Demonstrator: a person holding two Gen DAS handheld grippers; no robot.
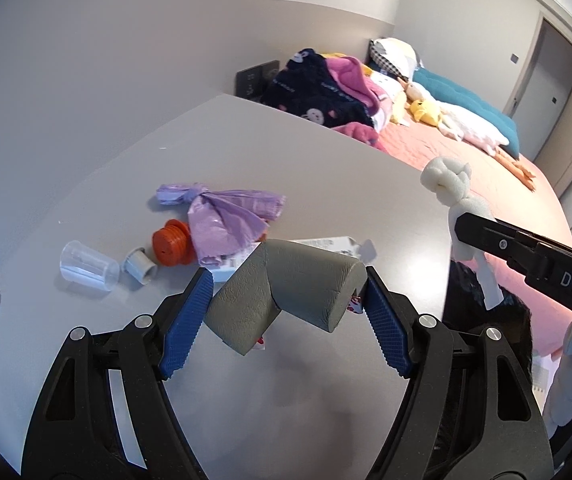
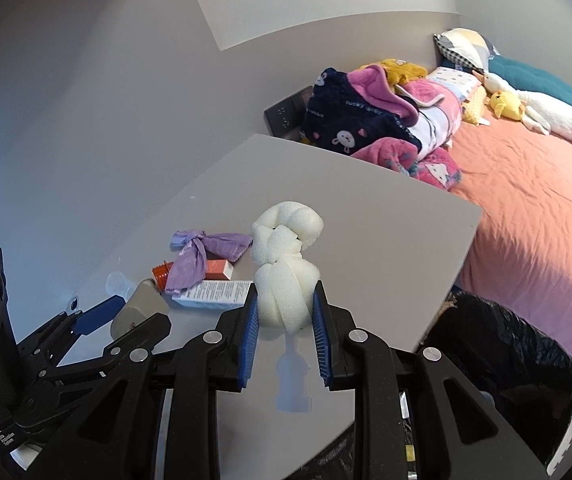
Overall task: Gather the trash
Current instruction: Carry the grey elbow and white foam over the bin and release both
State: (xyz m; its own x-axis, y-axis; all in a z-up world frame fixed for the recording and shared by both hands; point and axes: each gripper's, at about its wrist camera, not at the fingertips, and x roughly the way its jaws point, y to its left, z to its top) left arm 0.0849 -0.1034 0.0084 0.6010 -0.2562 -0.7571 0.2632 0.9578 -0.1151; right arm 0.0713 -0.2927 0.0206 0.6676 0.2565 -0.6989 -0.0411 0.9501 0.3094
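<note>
The black plastic-lined trash bin (image 2: pixel 502 364) stands below the right edge of the grey tabletop (image 2: pixel 386 240), so I should carry my right gripper (image 2: pixel 284 312) clearly past that edge before I release. Its fingers are pressed on the knotted white foam strip (image 2: pixel 286 264), held in the air above the tabletop. My left gripper (image 1: pixel 286 316) sits low and level, its fingers clamped on the bent grey foam corner guard (image 1: pixel 286 288); the purple plastic bag (image 1: pixel 225 220) lies just behind.
</note>
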